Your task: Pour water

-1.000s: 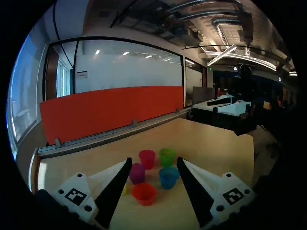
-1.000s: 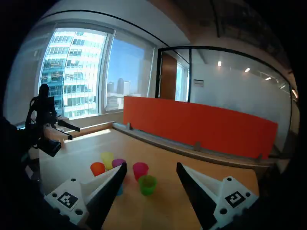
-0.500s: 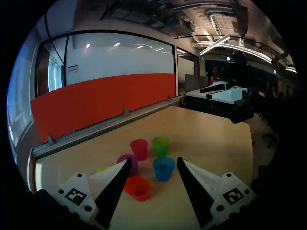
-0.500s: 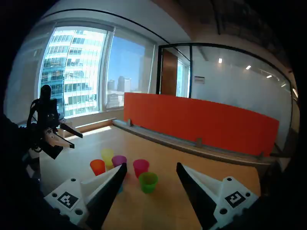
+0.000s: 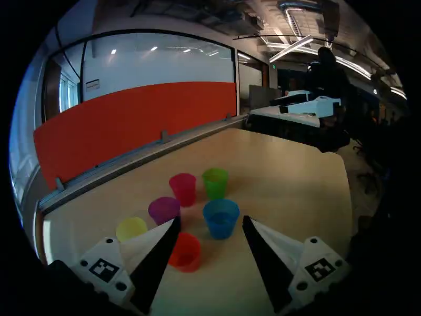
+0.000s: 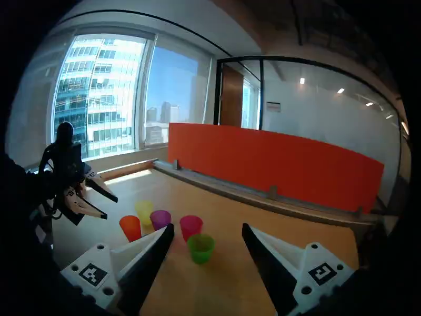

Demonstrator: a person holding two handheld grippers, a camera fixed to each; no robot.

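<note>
Several small coloured plastic cups stand clustered on a light wooden table [image 5: 294, 174]. In the left gripper view they are pink [image 5: 182, 188], green [image 5: 216, 183], purple [image 5: 164, 209], blue [image 5: 221, 217], yellow [image 5: 131, 229] and orange [image 5: 184, 252]. My left gripper [image 5: 210, 220] is open above the near cups, holding nothing. In the right gripper view, my right gripper [image 6: 207, 227] is open and empty over the green cup [image 6: 201, 247] and the pink cup [image 6: 190, 227]. The left gripper [image 6: 111, 208] hovers open at the left, by the orange cup [image 6: 130, 227].
An orange partition [image 5: 131, 121] with a metal rail runs along the table's far edge, with a glass wall behind it. Tall windows [image 6: 100, 95] lie beyond the left end. Dark desks [image 5: 294, 121] and a standing person [image 5: 326, 68] are off to the right.
The left gripper view has tilted down toward the cups, and the yellow cup has come into sight. In the right gripper view the left gripper has drifted right, closer to the cups.
</note>
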